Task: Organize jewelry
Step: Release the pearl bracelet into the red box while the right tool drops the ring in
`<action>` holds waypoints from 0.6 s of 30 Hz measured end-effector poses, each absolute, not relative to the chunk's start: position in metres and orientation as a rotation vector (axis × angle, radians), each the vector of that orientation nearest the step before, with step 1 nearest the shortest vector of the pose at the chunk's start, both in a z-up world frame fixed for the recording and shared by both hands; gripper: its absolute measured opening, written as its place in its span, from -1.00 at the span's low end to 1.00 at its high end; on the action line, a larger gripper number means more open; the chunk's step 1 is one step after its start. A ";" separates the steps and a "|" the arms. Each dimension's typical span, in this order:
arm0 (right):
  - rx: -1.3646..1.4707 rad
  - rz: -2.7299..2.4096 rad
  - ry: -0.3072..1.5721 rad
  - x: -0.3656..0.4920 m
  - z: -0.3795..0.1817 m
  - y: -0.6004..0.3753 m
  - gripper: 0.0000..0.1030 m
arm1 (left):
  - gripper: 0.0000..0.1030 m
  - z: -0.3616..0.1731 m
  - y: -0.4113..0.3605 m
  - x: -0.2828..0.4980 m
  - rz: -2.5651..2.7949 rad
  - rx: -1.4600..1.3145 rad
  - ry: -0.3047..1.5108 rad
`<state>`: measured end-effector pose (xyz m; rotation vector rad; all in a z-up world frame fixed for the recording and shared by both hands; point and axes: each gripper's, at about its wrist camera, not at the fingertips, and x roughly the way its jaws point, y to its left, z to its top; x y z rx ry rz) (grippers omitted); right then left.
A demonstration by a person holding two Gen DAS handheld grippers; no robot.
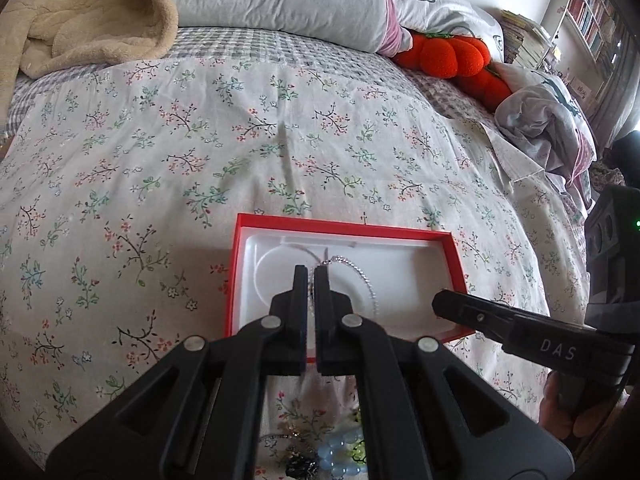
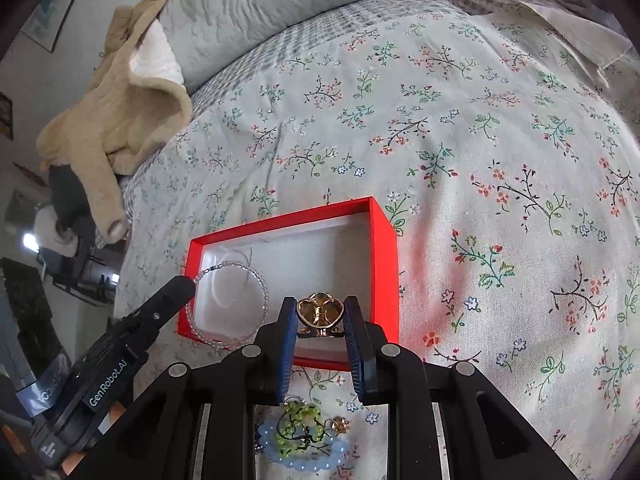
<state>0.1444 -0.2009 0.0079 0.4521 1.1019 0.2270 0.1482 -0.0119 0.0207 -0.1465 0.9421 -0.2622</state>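
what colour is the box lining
White inside the red box; clearest in the right wrist view.

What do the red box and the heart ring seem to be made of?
Red box: likely matte cardboard, with thin flat walls and a white molded insert. Heart ring: apparently polished gold-tone metal, given its bright reflections.

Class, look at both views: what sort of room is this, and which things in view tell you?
Most likely a bedroom: the work surface is a bed with a floral sheet, pillows at its head and a bookshelf against the wall.
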 end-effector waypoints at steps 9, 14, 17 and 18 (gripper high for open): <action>0.461 0.236 1.084 0.146 0.010 -0.203 -0.47 | -0.67 0.014 -0.016 0.150 -0.232 -0.095 0.947; 0.444 0.263 1.050 0.136 0.025 -0.204 0.05 | -0.15 0.023 -0.016 0.141 -0.217 -0.047 0.938; 0.399 0.267 1.032 0.129 0.033 -0.204 0.11 | 0.06 0.029 -0.013 0.133 -0.210 -0.019 0.939; 0.386 0.267 1.032 0.127 0.035 -0.206 0.13 | 0.20 0.031 -0.011 0.130 -0.203 -0.009 0.938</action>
